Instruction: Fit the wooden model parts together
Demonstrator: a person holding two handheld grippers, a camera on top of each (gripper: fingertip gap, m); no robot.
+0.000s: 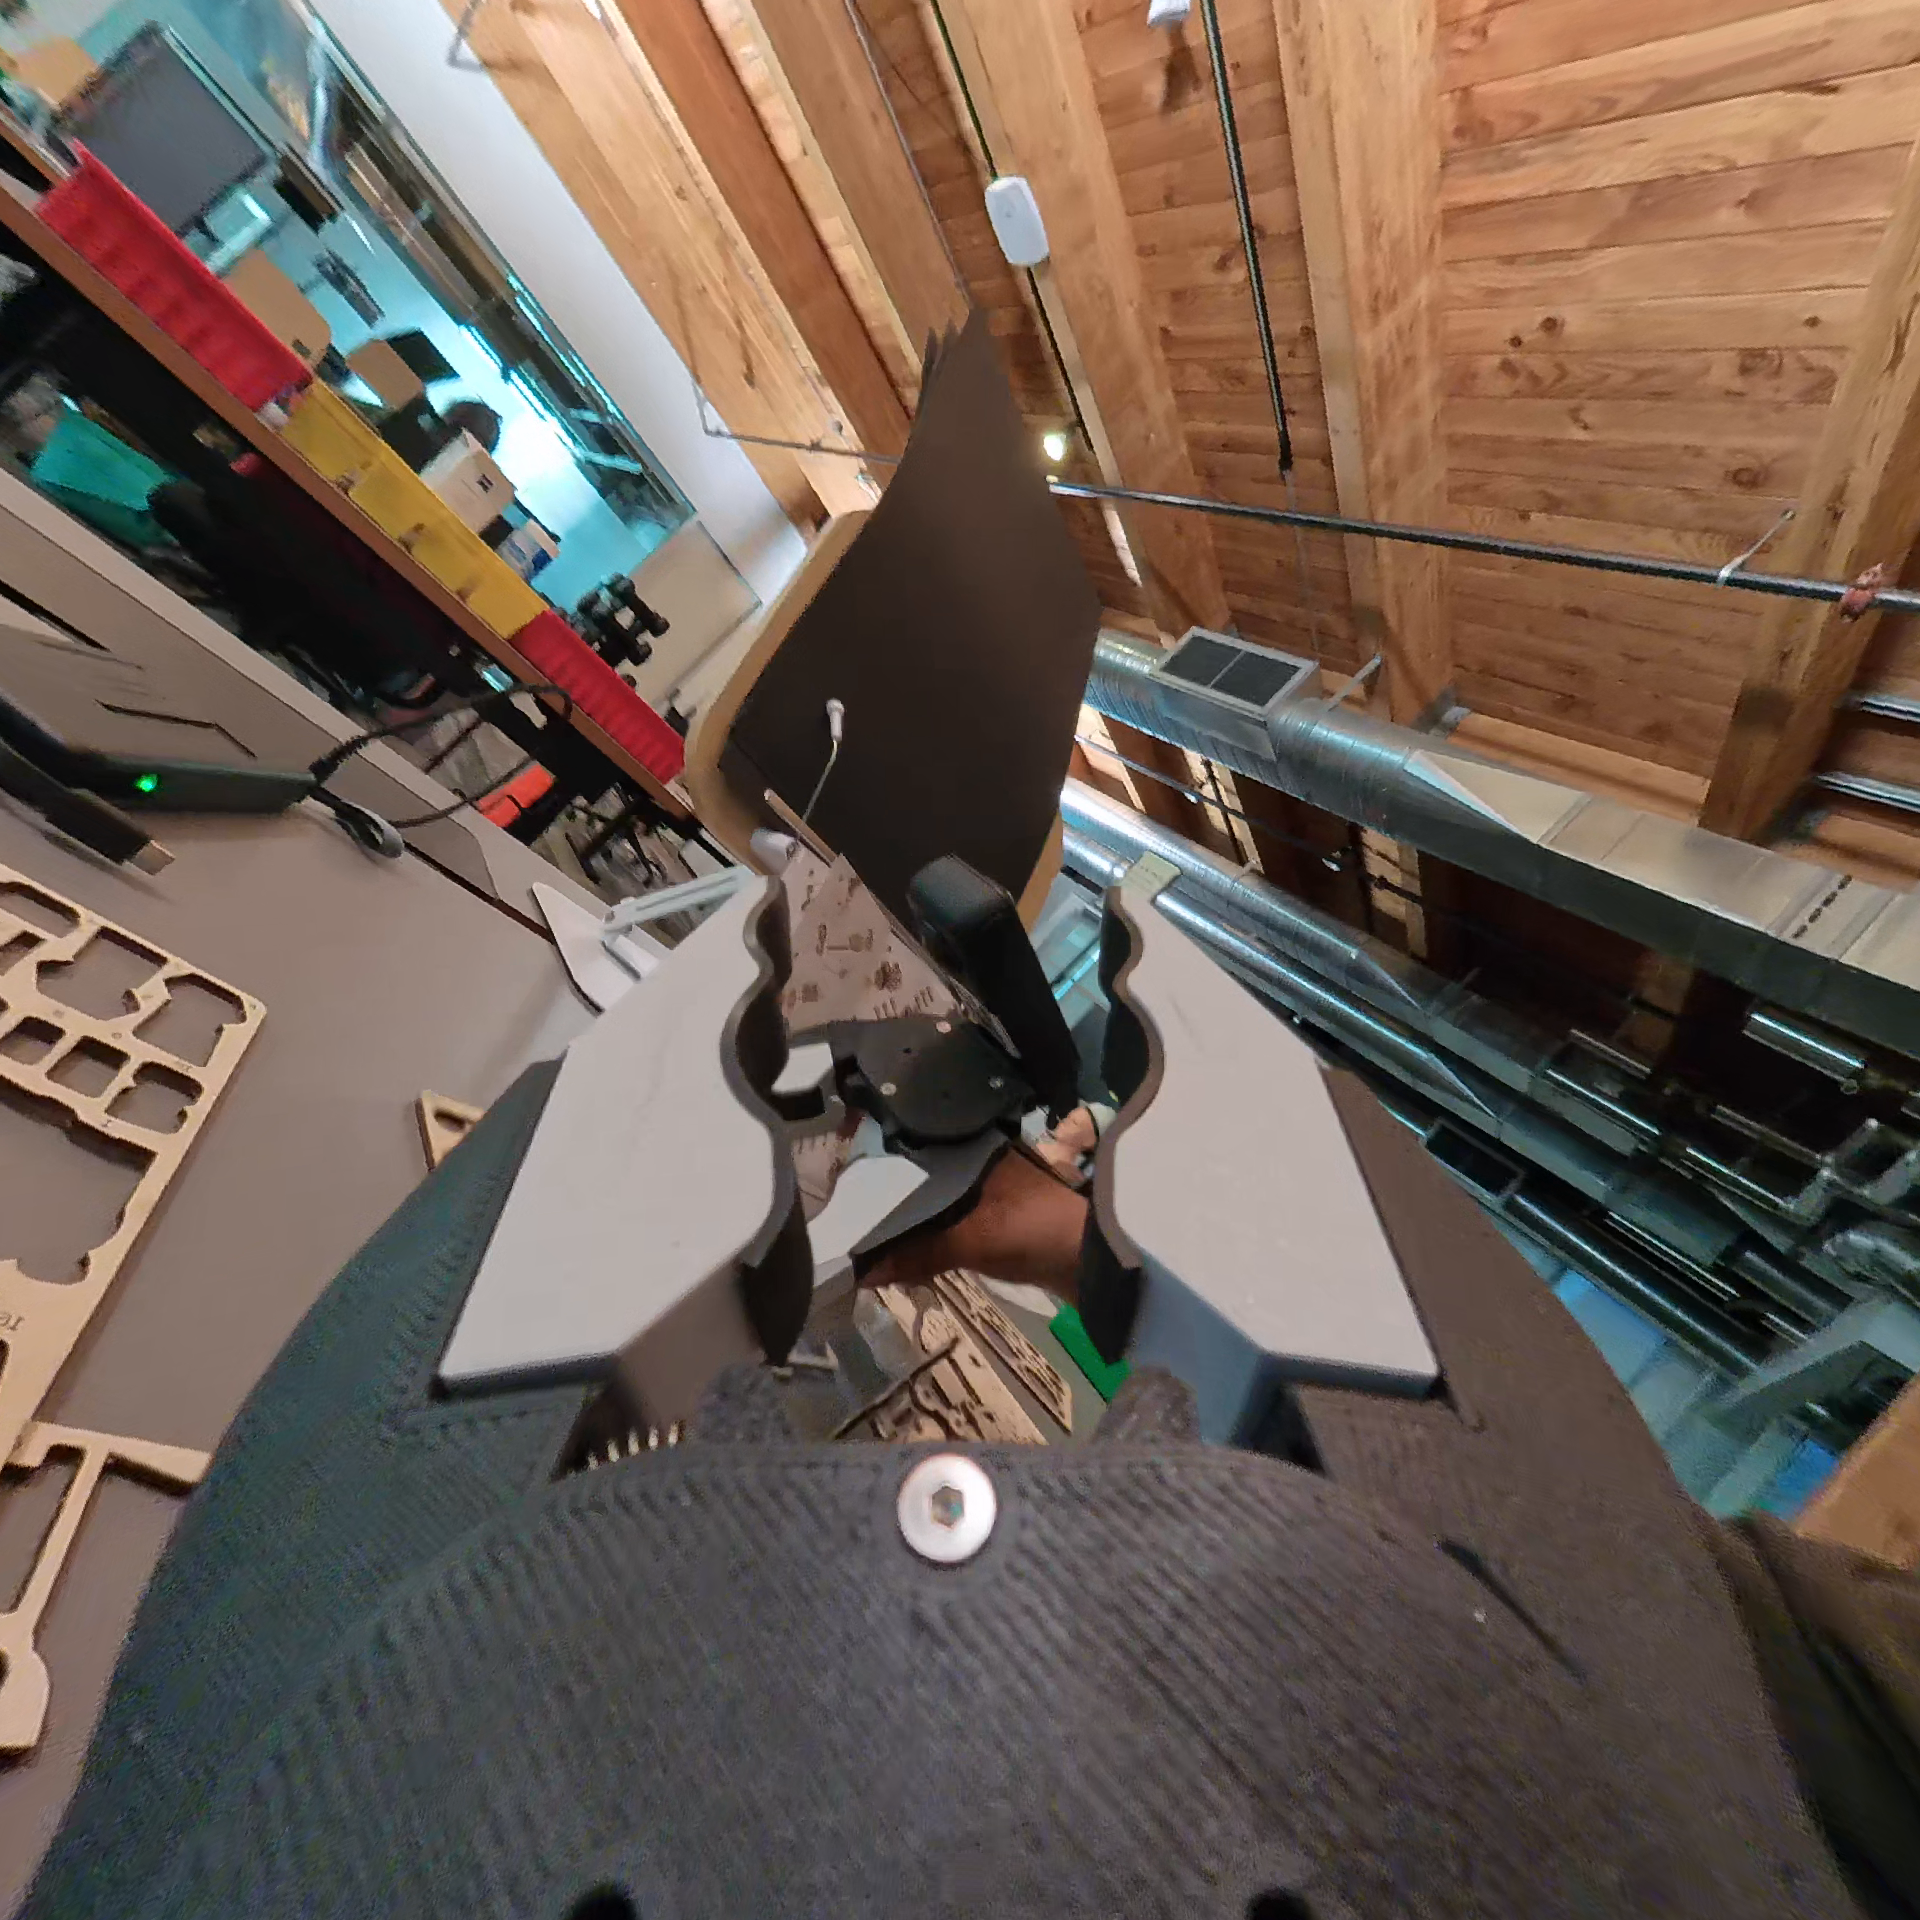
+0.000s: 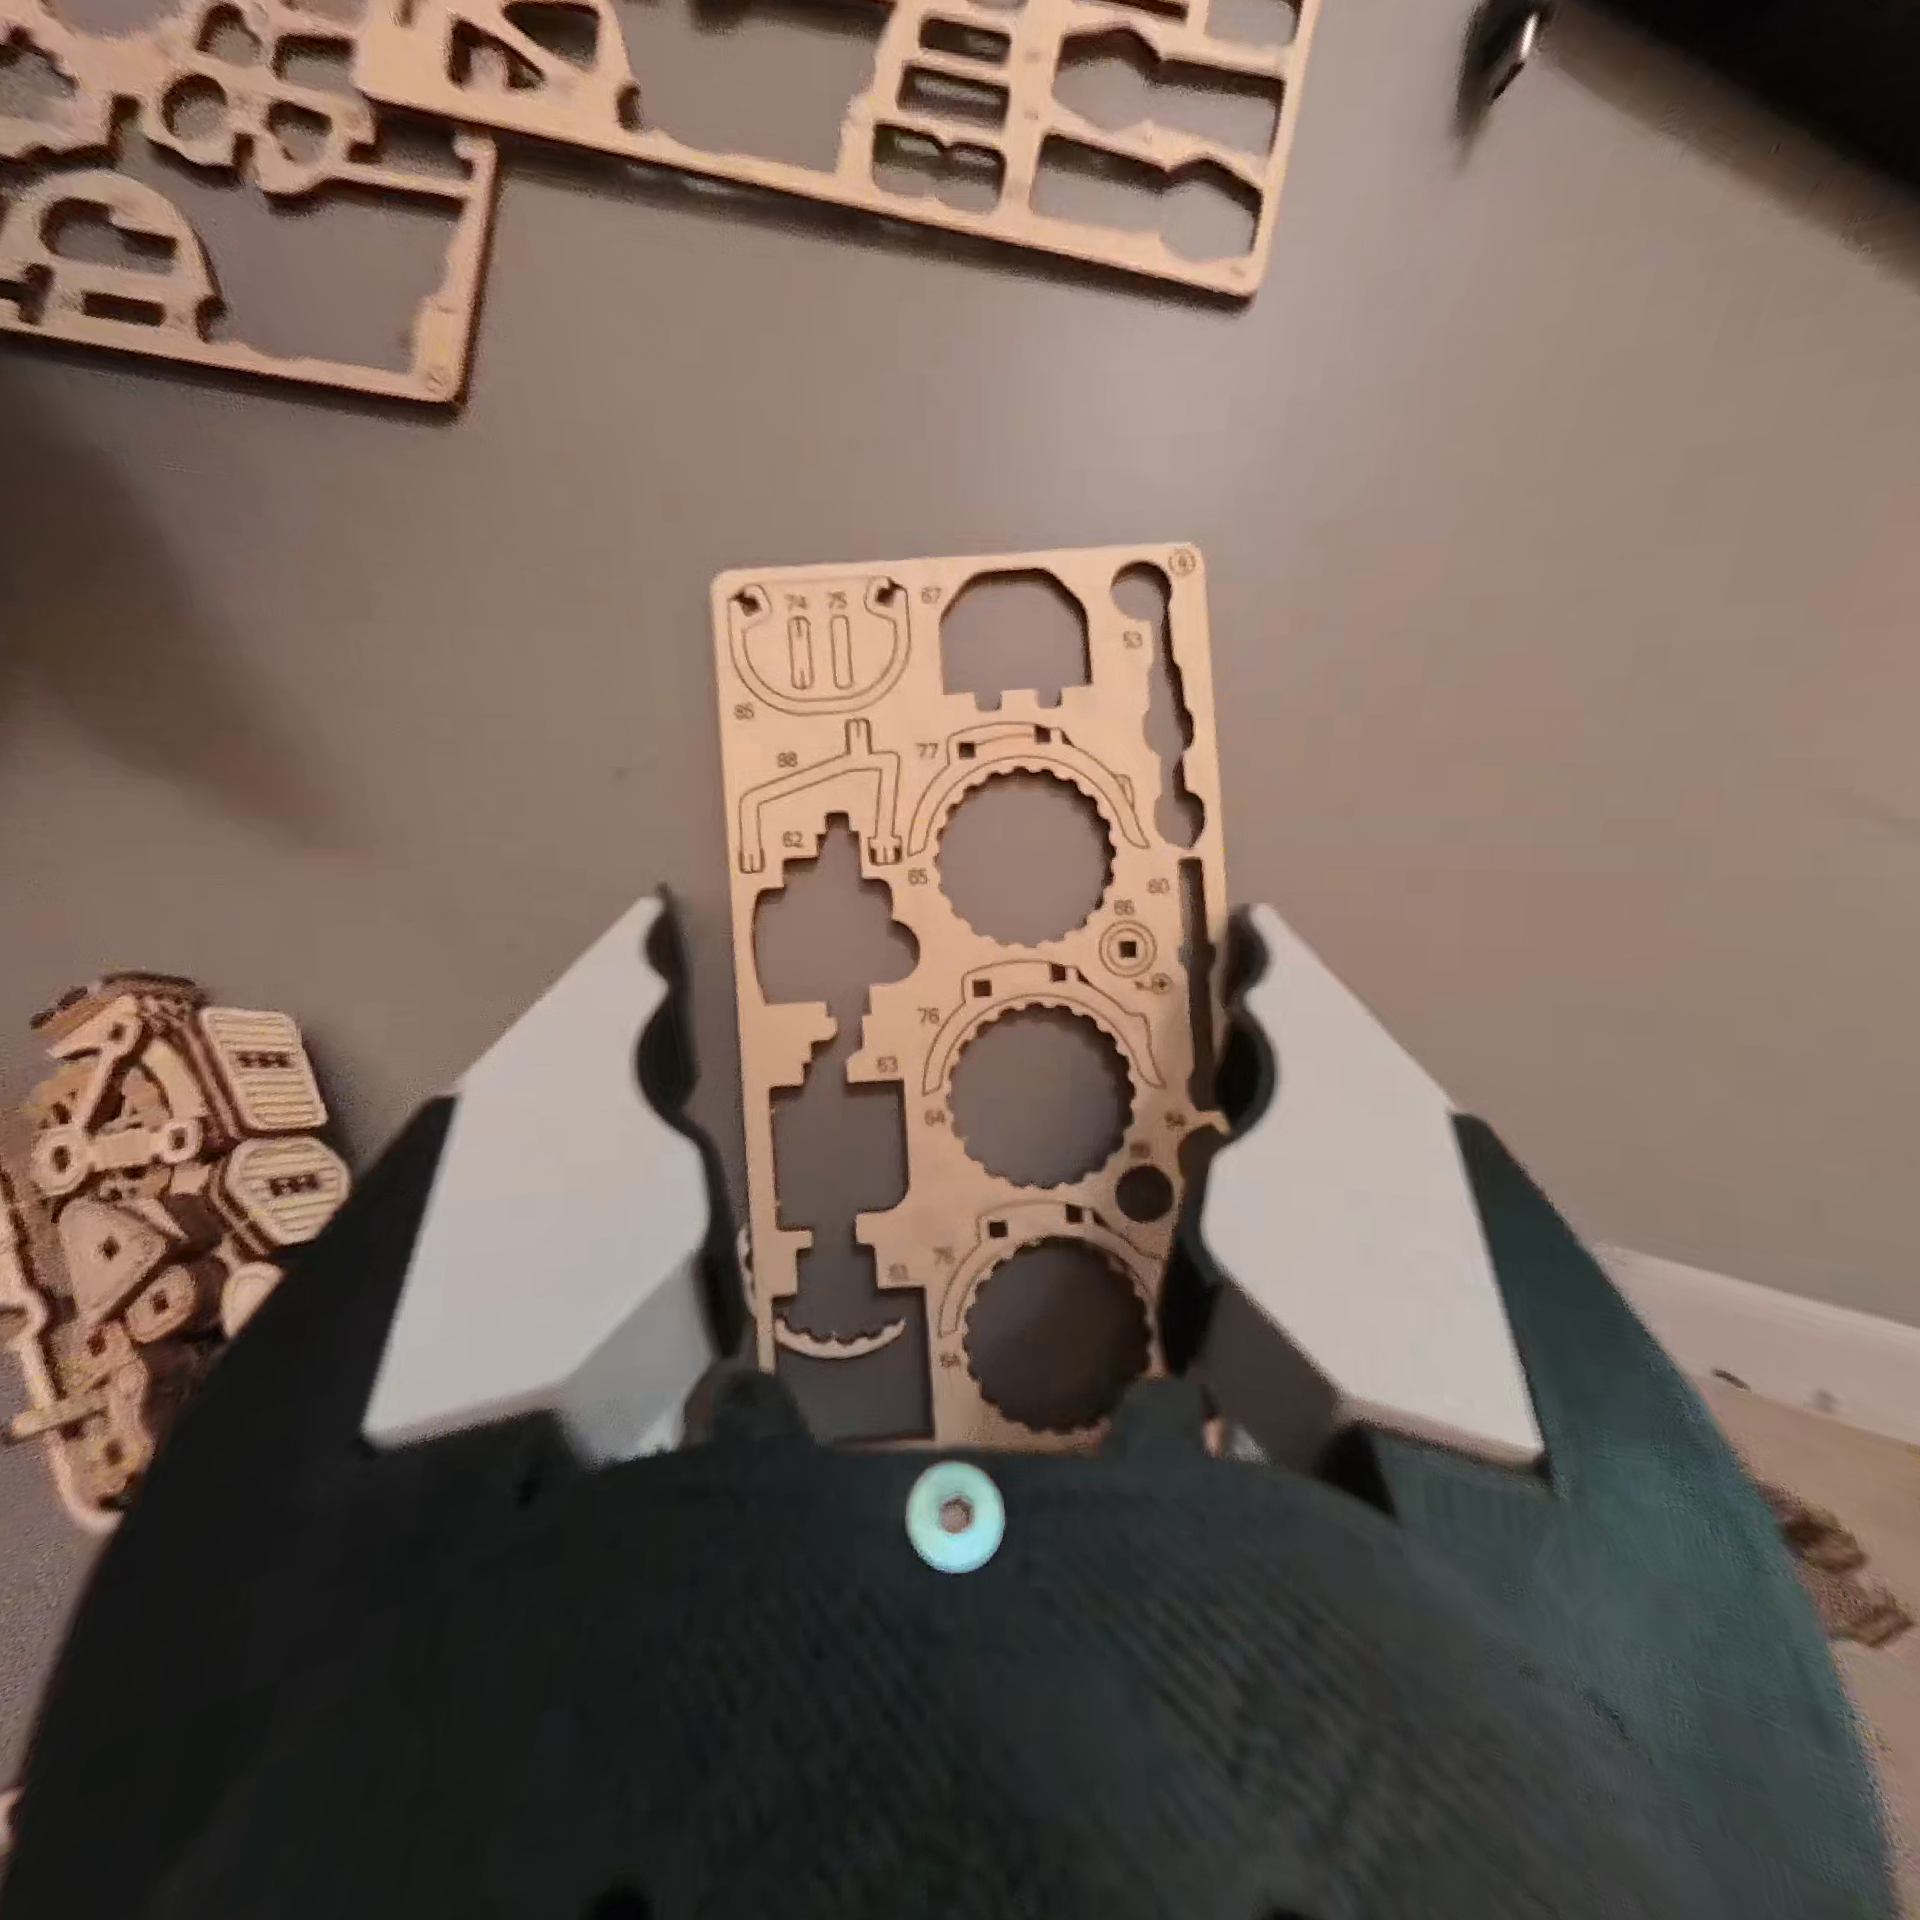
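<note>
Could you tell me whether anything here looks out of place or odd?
Mostly the left gripper: it is open, holds nothing, and points up toward the wooden ceiling rather than the grey table. The right gripper straddles the flat laser-cut wooden parts sheet.

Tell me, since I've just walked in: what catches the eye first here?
The wooden parts sheet, full of gear-shaped cutouts, stands between the open fingers of the right gripper over the grey table. A half-built wooden model sits at left. The left gripper points up toward a timber ceiling.
</note>
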